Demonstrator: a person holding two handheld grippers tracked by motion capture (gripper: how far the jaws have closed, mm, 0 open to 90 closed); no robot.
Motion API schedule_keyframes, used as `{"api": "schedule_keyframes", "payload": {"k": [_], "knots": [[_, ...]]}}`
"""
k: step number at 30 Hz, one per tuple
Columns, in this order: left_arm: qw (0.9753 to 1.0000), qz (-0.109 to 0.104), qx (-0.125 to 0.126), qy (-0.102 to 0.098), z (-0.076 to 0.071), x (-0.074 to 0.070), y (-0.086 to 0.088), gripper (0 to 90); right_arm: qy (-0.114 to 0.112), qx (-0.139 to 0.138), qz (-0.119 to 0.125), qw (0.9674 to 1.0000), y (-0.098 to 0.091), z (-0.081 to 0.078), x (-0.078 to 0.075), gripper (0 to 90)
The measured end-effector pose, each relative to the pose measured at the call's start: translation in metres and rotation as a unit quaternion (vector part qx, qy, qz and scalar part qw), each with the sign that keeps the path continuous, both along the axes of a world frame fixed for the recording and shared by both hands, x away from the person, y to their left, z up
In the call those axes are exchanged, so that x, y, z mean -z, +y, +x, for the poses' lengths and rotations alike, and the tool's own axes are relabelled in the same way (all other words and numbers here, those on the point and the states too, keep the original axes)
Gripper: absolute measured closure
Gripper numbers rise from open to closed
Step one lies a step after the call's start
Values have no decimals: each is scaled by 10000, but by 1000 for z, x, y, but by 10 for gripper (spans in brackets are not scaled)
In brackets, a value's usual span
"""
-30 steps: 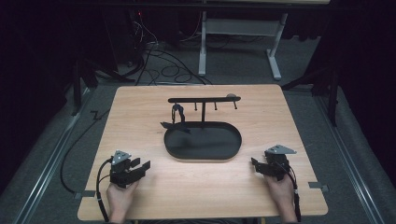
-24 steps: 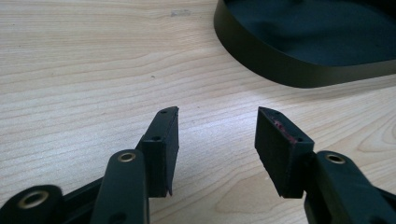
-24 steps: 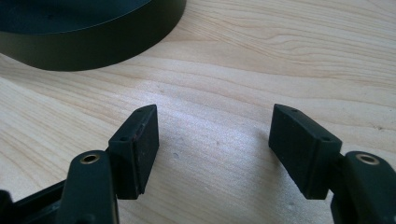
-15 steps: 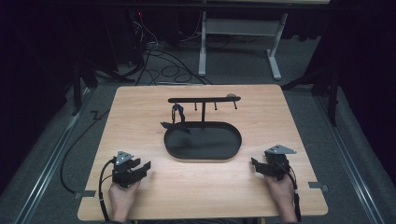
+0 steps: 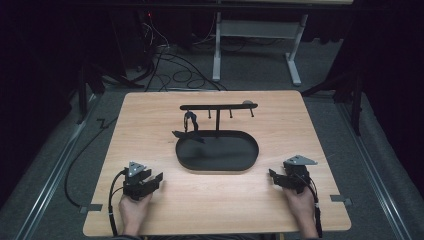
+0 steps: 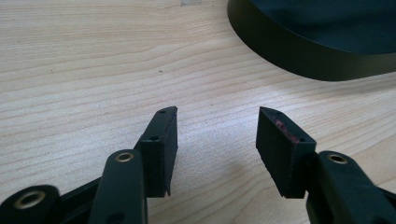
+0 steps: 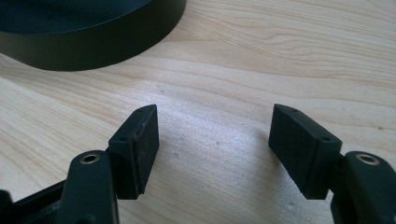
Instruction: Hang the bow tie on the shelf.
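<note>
Both grippers, left and right, spread empty fingers beside smooth black oval tray

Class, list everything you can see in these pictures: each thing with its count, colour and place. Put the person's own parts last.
Table: one, light wood, centre of the high view.
Tray: one, black, oval, mid-table.
Stand: one, black bar with pegs on a post, at the tray's far edge.
Dark item: one, hanging from the bar's left part; too small to identify.
Floor cables: several, black, behind the table.
Frame legs: one set, grey, on the far floor.
Left gripper: one, black, near left corner, open, nothing between the jaws.
Right gripper: one, black, near right corner, open, nothing between the jaws.
Hands: two, near edge.
</note>
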State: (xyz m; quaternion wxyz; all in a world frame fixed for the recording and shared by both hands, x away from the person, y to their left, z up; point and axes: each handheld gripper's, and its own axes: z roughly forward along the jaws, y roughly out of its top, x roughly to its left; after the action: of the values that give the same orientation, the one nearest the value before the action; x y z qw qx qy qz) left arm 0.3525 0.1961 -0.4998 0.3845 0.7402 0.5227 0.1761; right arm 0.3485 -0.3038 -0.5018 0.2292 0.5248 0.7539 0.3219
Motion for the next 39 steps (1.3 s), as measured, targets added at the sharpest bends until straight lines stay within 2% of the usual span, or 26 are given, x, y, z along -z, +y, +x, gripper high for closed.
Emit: {"api": "schedule_keyframes", "payload": {"k": [26,39], "knots": [[9997,216,-46,-82,3,6,-6,484,0,0,-1,10000,0,0,0,349],[9983,543,-15,-187,1,7,-14,439,7,-3,-9,10000,0,0,0,349]]}}
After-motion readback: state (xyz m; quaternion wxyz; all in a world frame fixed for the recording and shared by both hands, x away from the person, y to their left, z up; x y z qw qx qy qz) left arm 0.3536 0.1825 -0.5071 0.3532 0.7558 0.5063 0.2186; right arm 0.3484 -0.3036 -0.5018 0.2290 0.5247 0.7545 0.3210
